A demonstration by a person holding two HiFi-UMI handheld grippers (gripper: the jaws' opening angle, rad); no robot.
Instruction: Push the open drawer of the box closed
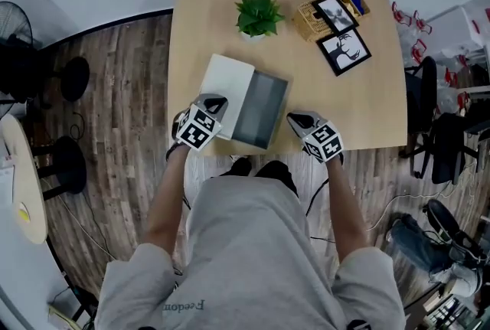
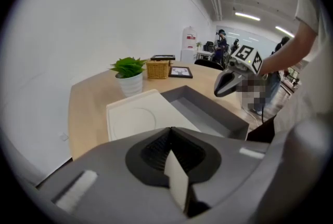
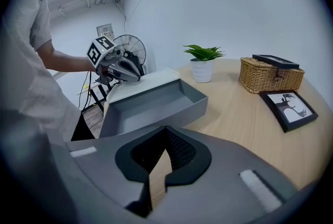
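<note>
A white box lies on the wooden table, its grey drawer pulled out to the right and empty. My left gripper is shut with nothing in it, at the box's near left corner. My right gripper is also shut and empty, just right of the drawer near the table's front edge. The left gripper view looks over the shut left gripper at the box lid, drawer and right gripper. The right gripper view shows the shut right gripper, drawer and left gripper.
A potted plant stands behind the box. A wicker basket with a picture frame on it and a second frame lie at the back right. A fan and stools stand left of the table, office chairs right.
</note>
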